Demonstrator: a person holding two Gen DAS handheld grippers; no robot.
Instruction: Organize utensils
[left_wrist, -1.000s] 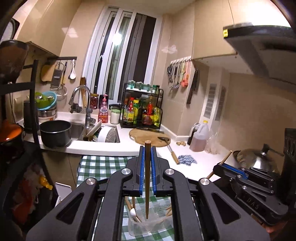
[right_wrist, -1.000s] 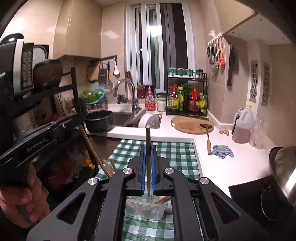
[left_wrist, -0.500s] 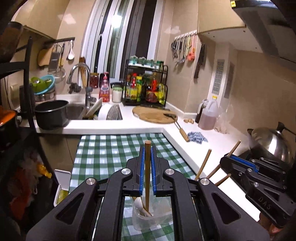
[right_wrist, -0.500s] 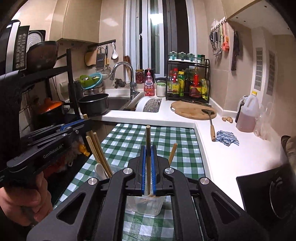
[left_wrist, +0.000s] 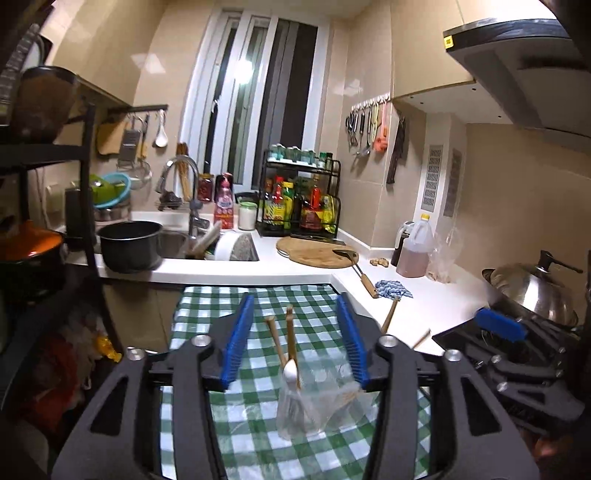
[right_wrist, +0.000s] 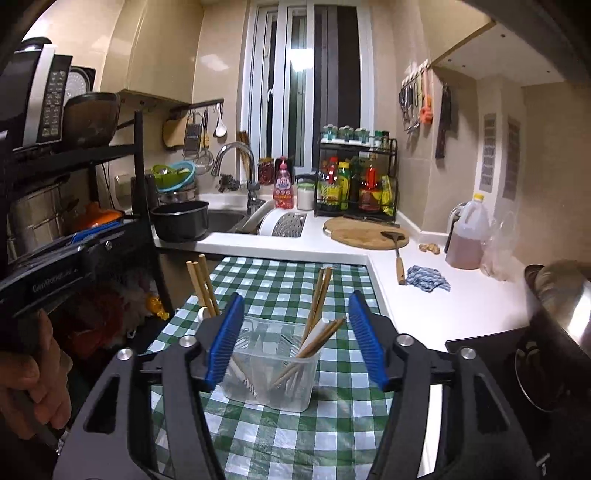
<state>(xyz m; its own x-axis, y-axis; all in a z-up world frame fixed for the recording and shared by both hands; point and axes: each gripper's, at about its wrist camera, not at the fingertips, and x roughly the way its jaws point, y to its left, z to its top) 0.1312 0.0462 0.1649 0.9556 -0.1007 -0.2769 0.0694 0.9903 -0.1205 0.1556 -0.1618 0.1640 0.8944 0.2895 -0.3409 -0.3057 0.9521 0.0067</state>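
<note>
While the left tool (left_wrist: 295, 339) is standing wide apart with nothing between its blue pads (left_wrist: 238, 339), the left wrist view is showing a clear plastic container (left_wrist: 314, 413) sitting below it on the green checked cloth (left_wrist: 221, 424), with wooden chopsticks (left_wrist: 290, 339) and a white spoon (left_wrist: 290, 373) leaning upright inside. At the right edge of that view the other tool's blue pad is showing beside a steel wok lid (left_wrist: 532, 291). From the right wrist view, the right tool (right_wrist: 295, 332) is also gaping wide and gripping nothing, and the container (right_wrist: 269, 373) is lying between its fingers (right_wrist: 225, 336), holding several chopsticks (right_wrist: 319, 299) tilted against its rim. A hand (right_wrist: 29, 373) is gripping the left tool's handle at the left, near the white worktop (right_wrist: 443, 306).
</note>
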